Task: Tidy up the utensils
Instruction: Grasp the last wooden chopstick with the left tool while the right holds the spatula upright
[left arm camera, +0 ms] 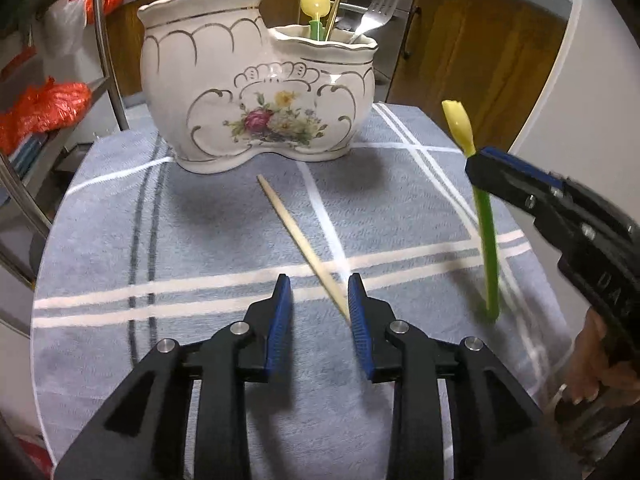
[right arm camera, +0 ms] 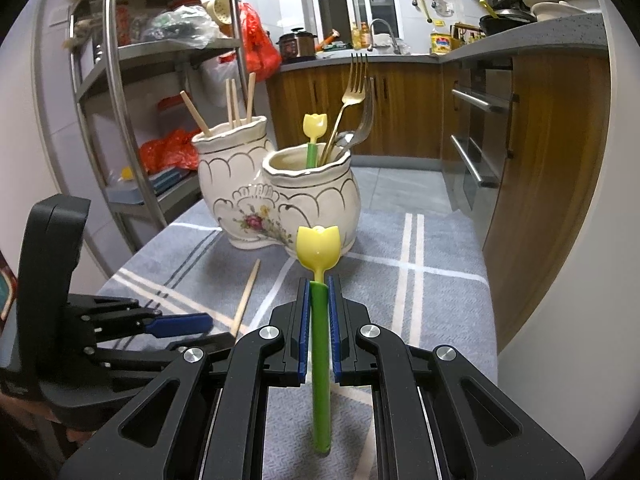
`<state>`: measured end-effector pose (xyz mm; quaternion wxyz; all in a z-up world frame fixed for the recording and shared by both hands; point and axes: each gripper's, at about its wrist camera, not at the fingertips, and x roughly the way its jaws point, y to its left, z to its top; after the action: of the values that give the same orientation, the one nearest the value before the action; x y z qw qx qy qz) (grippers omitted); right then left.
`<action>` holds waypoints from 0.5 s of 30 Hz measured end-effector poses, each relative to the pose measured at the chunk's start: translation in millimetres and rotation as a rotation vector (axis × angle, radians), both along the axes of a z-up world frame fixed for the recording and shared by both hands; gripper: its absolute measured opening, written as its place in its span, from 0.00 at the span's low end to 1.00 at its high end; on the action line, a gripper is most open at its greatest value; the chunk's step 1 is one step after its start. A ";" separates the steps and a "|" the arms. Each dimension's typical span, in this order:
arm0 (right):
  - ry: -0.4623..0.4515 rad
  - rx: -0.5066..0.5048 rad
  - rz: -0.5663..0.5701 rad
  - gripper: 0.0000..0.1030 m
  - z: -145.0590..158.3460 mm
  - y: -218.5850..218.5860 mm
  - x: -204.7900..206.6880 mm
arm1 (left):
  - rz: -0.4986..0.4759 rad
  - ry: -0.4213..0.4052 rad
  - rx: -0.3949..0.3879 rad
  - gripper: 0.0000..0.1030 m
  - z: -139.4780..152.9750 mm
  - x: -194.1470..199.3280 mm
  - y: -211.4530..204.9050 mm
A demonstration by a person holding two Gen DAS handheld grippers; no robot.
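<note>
So the big thing on the grey checked tablecloth (left arm camera: 160, 240) is the two-part ceramic holder (left arm camera: 256, 92), tall compartment on one side with chopsticks already standing in it, lower compartment with two forks and a yellow tulip-shaped pick. It sits at the far side of the table from both hands.

The right gripper (right arm camera: 319, 280) is clamped on a second tulip pick (right arm camera: 319, 248), pinching the green stem just under the yellow head. The stem hangs down through the jaws, nearly upright, head on top. The low compartment lies straight ahead of it, so I'd guess that one goes in there.

The left gripper (left arm camera: 318, 284) is parted, nothing pinched. One loose chopstick (left arm camera: 296, 236) lies flat on the cloth, long axis running diagonally from near the holder's base back toward the left gripper. Its near end sits right by the inner face of the right-hand pad, so the left hand is clearly the closer one for it.

Can't tell if that near end actually touches the pad or just passes under it; the tip is hidden behind the finger. The chopstick tops are cut off in the left view.
</note>
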<state>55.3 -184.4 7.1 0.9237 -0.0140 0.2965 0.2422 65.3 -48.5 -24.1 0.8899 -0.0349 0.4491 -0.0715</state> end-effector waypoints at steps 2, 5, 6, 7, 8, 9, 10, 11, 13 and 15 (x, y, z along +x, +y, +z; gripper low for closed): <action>0.001 -0.002 0.002 0.10 -0.4 0.0 0.4 | 0.002 -0.003 0.011 0.30 2.0 0.3 -2.2; -0.001 -0.006 0.007 0.10 -0.6 1.5 0.4 | -0.008 -0.006 0.038 0.30 0.3 3.2 -9.3; -0.002 -0.006 0.008 0.10 -0.6 1.7 0.2 | -0.012 -0.014 0.063 0.30 -0.2 4.3 -13.0; -0.003 -0.007 0.009 0.10 -0.5 1.8 -0.1 | -0.014 -0.017 0.075 0.29 0.1 4.6 -17.2; -0.004 -0.007 0.009 0.10 -0.4 1.6 -0.3 | -0.018 -0.022 0.094 0.28 0.1 5.4 -19.5; -0.004 -0.007 0.009 0.10 -0.4 1.4 -0.4 | -0.021 -0.024 0.107 0.20 1.2 5.9 -20.9; -0.005 -0.007 0.009 0.10 -0.7 1.6 -0.7 | -0.029 -0.026 0.111 0.12 1.7 6.7 -19.7; -0.006 -0.007 0.009 0.10 -0.7 2.0 -1.2 | -0.040 -0.020 0.097 0.11 2.4 8.0 -17.0; -0.010 -0.007 0.012 0.10 -0.3 2.8 -2.2 | -0.058 -0.002 0.070 0.08 2.5 9.9 -10.1; -0.016 -0.009 0.018 0.10 0.0 4.0 -3.2 | -0.076 0.012 0.064 0.06 4.8 10.8 -1.3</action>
<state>52.1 -180.4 7.1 0.9237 -0.0226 0.2902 0.2490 76.1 -49.8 -19.3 0.8846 0.0102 0.4574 -0.0905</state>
